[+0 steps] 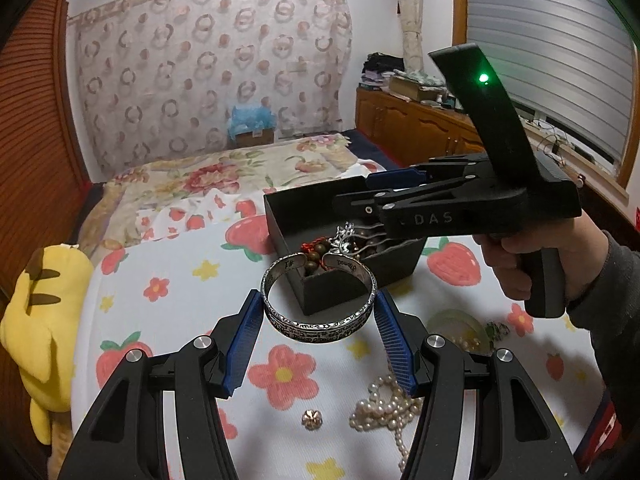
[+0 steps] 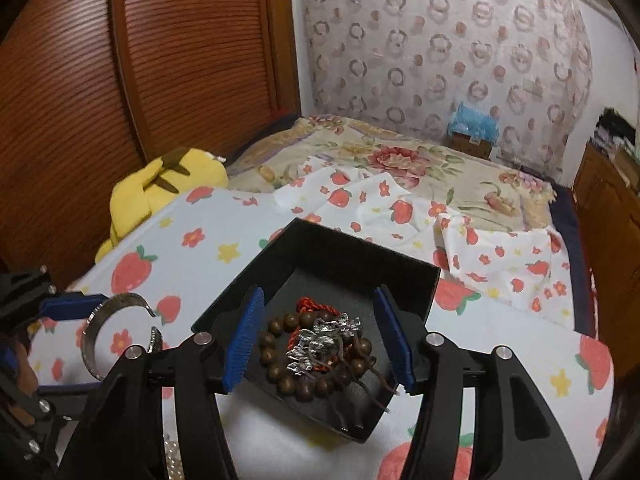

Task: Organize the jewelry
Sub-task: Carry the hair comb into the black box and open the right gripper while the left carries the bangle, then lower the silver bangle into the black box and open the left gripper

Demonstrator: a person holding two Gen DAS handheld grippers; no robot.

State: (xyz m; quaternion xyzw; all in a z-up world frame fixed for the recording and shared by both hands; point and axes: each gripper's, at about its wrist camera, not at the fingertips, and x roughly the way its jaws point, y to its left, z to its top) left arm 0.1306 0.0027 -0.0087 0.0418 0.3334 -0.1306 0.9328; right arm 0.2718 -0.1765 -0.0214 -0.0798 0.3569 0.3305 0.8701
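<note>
Silver cuff bracelet (image 1: 320,312), engraved with dark lettering. Black box (image 2: 320,256) holding brown wooden beads (image 2: 280,344) on red cord, plus a silver charm (image 2: 324,340). Cream pearl necklace (image 1: 384,404). White bedsheet (image 1: 168,264) printed with red strawberries, pink and yellow flowers. Yellow plush toy (image 1: 44,320), brown stripes. Tongs (image 1: 318,344): black, blue pads.

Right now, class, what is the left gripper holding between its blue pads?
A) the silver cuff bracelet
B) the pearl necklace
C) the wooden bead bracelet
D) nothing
A: the left gripper has its pads pressed on both sides of the silver cuff bracelet, held just in front of the black box.
</note>
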